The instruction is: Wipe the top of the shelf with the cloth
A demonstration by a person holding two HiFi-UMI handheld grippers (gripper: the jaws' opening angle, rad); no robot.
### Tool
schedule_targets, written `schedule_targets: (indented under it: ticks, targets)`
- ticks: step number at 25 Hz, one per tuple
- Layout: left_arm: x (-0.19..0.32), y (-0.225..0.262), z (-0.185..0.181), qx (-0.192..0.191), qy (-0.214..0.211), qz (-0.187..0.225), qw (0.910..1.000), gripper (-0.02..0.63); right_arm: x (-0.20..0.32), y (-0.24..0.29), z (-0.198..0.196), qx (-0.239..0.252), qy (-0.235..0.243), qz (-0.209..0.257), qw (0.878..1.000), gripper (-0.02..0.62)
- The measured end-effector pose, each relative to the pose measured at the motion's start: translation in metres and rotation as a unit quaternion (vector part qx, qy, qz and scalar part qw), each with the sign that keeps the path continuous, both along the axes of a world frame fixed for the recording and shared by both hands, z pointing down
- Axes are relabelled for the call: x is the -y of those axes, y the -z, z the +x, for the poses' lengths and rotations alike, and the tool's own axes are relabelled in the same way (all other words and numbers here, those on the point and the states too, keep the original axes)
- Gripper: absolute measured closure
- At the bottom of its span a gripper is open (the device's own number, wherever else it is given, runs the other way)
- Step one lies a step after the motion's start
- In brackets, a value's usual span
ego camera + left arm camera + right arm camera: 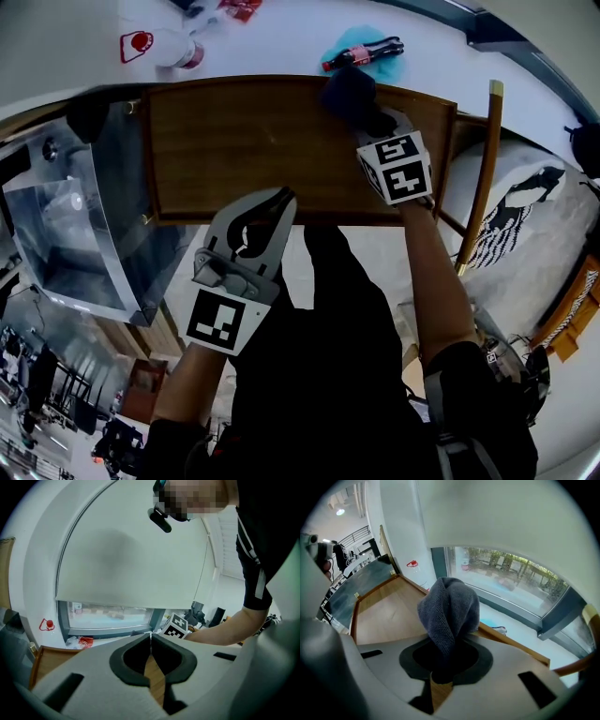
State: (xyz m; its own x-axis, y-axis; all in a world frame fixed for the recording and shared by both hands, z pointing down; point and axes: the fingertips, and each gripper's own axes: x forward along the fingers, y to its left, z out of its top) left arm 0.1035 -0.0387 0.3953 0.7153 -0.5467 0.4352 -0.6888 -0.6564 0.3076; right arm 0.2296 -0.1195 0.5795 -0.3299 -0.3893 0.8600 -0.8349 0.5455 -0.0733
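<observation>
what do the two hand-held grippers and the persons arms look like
The left hand-held gripper and right hand-held gripper are light grey, beak-shaped shells with black padded linings. Each carries a white cube with black square markers. The person wears black short sleeves.

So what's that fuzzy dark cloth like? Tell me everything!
The cloth is dark grey-blue with a fuzzy, towel-like weave. It is bunched into a soft lump, its lower end pinched in the right gripper, whose jaws are shut on it. The rest bulges out ahead of them, over the far right corner of the wooden shelf top.
</observation>
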Motion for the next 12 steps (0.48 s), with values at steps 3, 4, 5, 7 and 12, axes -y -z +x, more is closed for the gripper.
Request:
schedule_targets:
  ticks: [3,4,5,7,12]
  targets:
    - [0.002,0.001,0.018,0.0,-0.012,0.002,0.9999,0.58,-0.001,0.0,0.019,0.0,-0.013,0.001,1.0,0.541]
    - [0.002,0.002,0.023,0.0,-0.015,0.003,0.9999,0.578,-0.001,0.0,0.025,-0.001,-0.017,0.001,1.0,0.541]
    - [0.002,0.003,0.027,0.0,-0.017,0.003,0.9998,0.58,-0.002,0.0,0.03,-0.002,-0.02,0.001,1.0,0.541]
    - [0.003,0.004,0.035,0.001,-0.023,0.003,0.9997,0.58,-0.003,0.001,0.041,-0.002,-0.028,0.001,1.0,0.54]
    - [0.005,0.004,0.053,0.004,-0.038,0.003,0.9993,0.58,-0.005,0.001,0.066,-0.005,-0.05,0.001,0.999,0.541]
